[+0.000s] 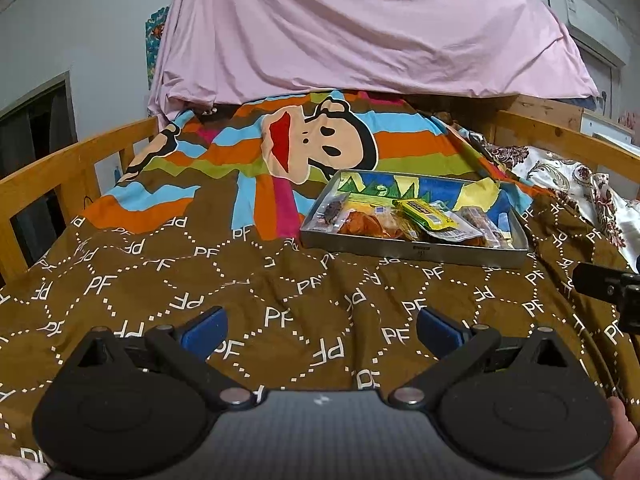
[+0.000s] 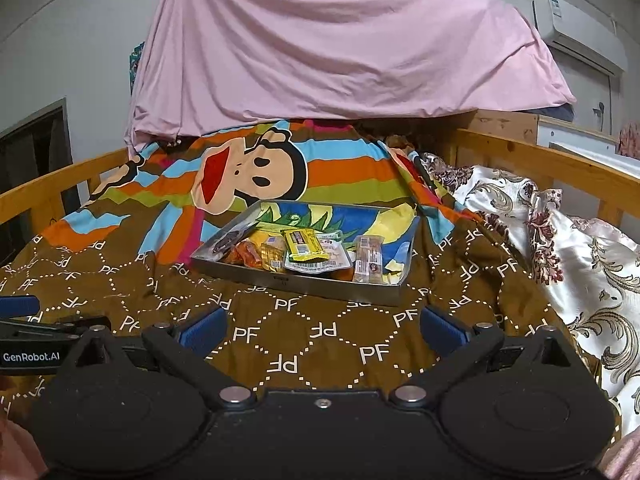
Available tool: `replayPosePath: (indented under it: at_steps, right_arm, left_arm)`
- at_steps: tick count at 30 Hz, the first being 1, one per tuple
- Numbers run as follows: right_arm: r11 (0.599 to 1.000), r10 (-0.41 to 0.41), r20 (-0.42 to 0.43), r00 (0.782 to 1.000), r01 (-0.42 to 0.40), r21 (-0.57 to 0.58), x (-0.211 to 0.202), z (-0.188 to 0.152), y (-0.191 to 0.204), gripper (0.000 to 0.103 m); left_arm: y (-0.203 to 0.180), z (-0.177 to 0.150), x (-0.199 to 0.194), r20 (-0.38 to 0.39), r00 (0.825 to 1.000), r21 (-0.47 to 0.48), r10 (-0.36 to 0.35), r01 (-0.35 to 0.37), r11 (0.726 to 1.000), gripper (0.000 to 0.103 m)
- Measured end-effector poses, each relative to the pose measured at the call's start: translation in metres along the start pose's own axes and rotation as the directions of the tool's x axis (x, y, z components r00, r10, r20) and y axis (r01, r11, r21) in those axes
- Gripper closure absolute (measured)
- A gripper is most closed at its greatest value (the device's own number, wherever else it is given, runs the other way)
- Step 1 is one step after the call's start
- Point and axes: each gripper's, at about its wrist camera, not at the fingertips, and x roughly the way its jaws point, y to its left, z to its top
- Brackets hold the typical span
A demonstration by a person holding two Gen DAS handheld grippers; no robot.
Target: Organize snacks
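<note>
a: left gripper [image 1: 322, 330] and right gripper [image 2: 322, 330]?
b: both spread wide, empty, hovering over the brown bedspread [image 1: 240, 280] short of the metal tray [image 2: 296, 282].
a: snacks?
b: yellow packet [image 2: 304, 245] and other wrapped snacks piled inside the tray.

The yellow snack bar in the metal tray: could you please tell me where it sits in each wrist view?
Left wrist view: the yellow snack bar lies right of centre, in the metal tray, atop other packets.
Right wrist view: the bar is near the picture's centre, in the tray.
Shared landmark: the cartoon monkey face on the blanket behind the tray.
</note>
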Motion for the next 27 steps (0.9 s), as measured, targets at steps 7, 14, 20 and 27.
replayPosePath:
  at_steps: [7,14,20,27]
  right_arm:
    - [1.000,-0.003,-0.005,1.000,0.003,0.002,0.0006,-0.0002,-0.0010,0.001]
    - [1.000,-0.003,-0.005,1.000,0.003,0.003,0.0007,-0.0004,-0.0012,0.001]
    - [1.000,-0.003,-0.006,1.000,0.003,0.002,0.0009,-0.0005,-0.0012,0.001]
    - [1.000,-0.003,-0.007,1.000,0.003,0.002,0.0014,-0.0020,-0.0022,0.001]
  left_arm:
    - [-0.0005,-0.0016,-0.0007,-0.004,1.000,-0.003,0.002,-0.002,1.000,0.000]
    - [0.0007,-0.0021,-0.0009,-0.007,1.000,-0.001,0.003,-0.003,1.000,0.000]
    - [0.0023,-0.0035,-0.0011,-0.009,1.000,-0.002,0.003,-0.003,1.000,0.000]
    - [0.0028,-0.0042,-0.0009,-0.012,1.000,-0.001,0.003,-0.003,1.000,0.000]
